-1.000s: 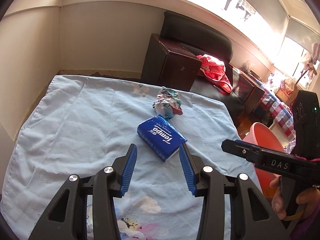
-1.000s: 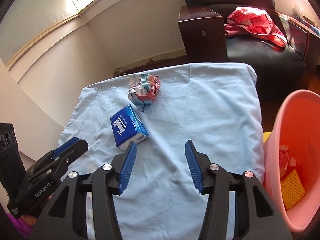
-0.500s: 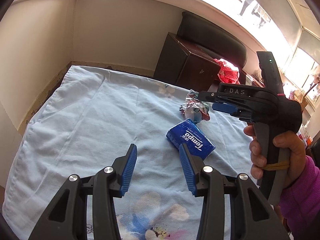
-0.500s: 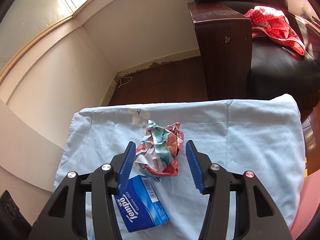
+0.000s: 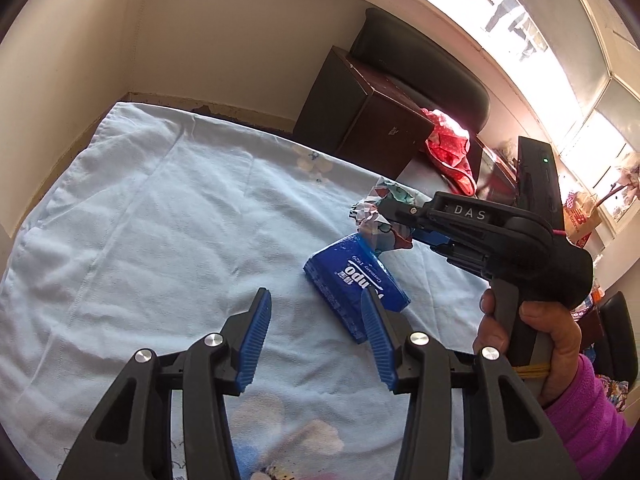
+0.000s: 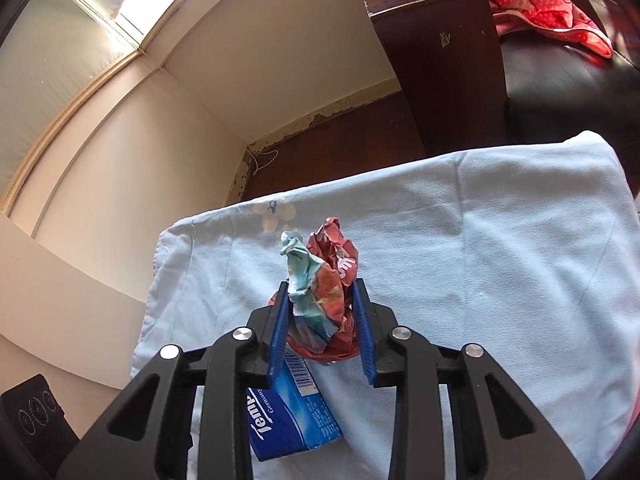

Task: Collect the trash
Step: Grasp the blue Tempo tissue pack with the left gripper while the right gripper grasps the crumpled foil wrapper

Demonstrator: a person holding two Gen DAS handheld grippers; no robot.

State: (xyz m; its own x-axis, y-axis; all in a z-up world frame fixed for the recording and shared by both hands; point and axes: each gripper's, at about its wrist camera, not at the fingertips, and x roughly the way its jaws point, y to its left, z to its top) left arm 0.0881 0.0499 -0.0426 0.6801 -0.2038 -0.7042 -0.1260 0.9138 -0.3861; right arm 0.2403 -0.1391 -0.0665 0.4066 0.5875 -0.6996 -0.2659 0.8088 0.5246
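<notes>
Crumpled wrapper (image 6: 320, 300) pinched – right tongs (image 6: 321, 330) just closing; left tongs (image 5: 316, 340) just spreading, seemingly empty.

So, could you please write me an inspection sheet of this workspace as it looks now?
Surface: light blue cloth, wrinkled, flower print.
Job's things: crumpled wrapper; blue tissue pack beside it, lying flat.
Clutter: nothing seen.
Grippers: right gripper has just been closing, pads pressing the wrapper; left gripper has just been opening, nothing between its pads.
Cables: nothing seen.
Surroundings: dark armchair, red cloth on it, cream walls.
</notes>
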